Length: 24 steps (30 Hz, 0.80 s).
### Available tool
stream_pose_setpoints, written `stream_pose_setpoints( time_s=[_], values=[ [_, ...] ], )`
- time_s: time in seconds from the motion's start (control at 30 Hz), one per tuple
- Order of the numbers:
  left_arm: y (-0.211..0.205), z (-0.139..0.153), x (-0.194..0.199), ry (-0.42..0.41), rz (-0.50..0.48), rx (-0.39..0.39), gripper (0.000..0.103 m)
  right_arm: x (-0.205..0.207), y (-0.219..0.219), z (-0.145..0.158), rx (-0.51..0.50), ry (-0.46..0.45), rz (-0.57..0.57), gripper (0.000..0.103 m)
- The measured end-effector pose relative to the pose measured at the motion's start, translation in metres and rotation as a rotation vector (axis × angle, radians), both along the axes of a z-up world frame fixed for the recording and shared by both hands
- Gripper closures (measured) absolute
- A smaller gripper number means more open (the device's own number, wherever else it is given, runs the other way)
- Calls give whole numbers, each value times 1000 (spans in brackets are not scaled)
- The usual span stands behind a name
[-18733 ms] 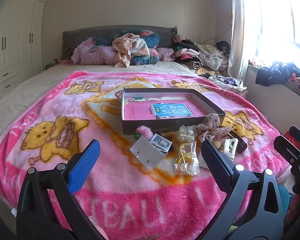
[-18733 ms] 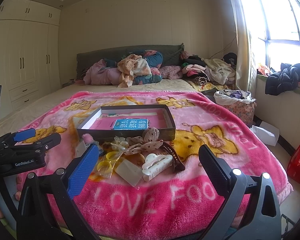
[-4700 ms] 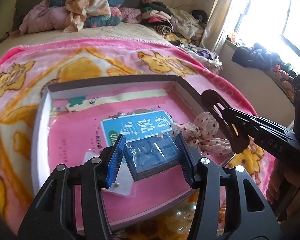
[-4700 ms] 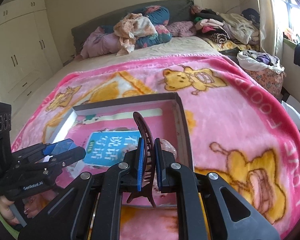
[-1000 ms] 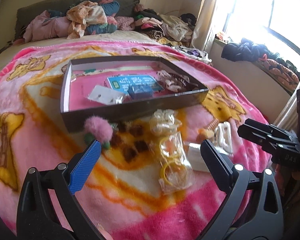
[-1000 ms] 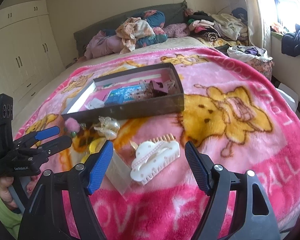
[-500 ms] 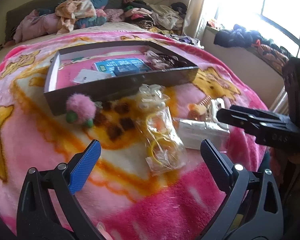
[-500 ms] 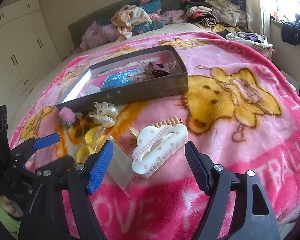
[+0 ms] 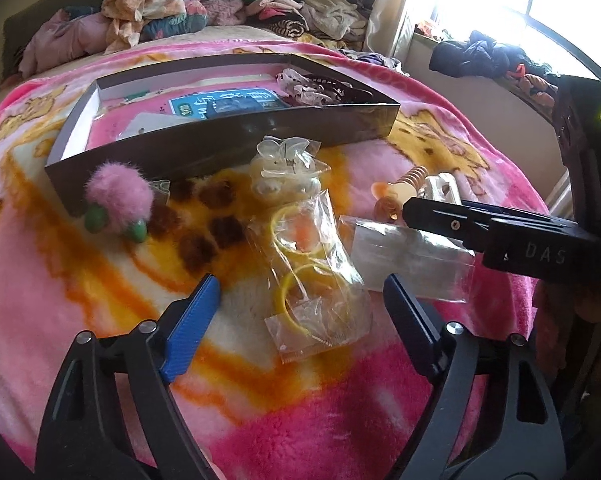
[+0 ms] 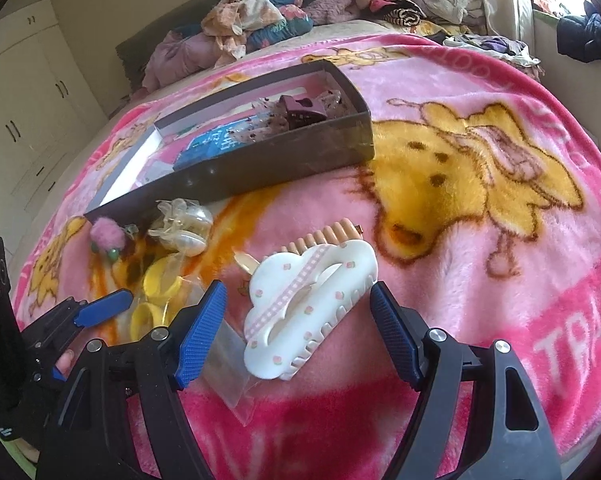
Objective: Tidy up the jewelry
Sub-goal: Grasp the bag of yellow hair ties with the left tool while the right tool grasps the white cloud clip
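Observation:
A dark shallow box on the pink blanket holds a small blue case, a bow and a dark claw clip. My left gripper is open, its fingers either side of a clear bag of yellow hair ties. My right gripper is open around a white cloud-shaped hair claw, not touching it. In the left wrist view the right gripper reaches in from the right. A clear claw clip, a pink pom-pom and a flat clear packet lie in front of the box.
An orange spiral hair tie lies by the white claw. Piled clothes cover the bed's far end. A window sill with dark clothes is at the right. White wardrobes stand at the left.
Both grippers have dropped lower and moved closer to the loose items. The left one now brackets the bag of hair ties; the right one now brackets the white claw.

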<state>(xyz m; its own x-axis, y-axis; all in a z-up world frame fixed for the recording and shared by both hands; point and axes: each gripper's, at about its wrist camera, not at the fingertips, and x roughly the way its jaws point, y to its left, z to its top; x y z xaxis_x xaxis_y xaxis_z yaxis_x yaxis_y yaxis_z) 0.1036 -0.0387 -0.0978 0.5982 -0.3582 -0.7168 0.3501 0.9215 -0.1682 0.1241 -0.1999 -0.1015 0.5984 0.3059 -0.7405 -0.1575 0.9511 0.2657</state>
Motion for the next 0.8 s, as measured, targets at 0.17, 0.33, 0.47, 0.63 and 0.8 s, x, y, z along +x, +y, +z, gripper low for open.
stream_pose_setpoints(
  time_s=[0.17, 0.33, 0.47, 0.63, 0.8],
  values=[
    [-4, -1, 1, -1, -5, 12, 47, 1, -6, -4, -5, 2, -8, 45],
    [-4, -1, 0, 5, -17, 7, 61, -2, -10, -3, 0, -7, -9, 51],
    [-5, -1, -2, 5, -26, 10, 64, -5, -15, -2, 13, -11, -17, 55],
    [-4, 1, -3, 4, -25, 6, 66, -9, -22, 1, 22, -20, -32, 58],
    [-2, 3, -5, 0, -20, 2, 66, -14, -31, 3, 41, -28, -53, 60]
  ],
)
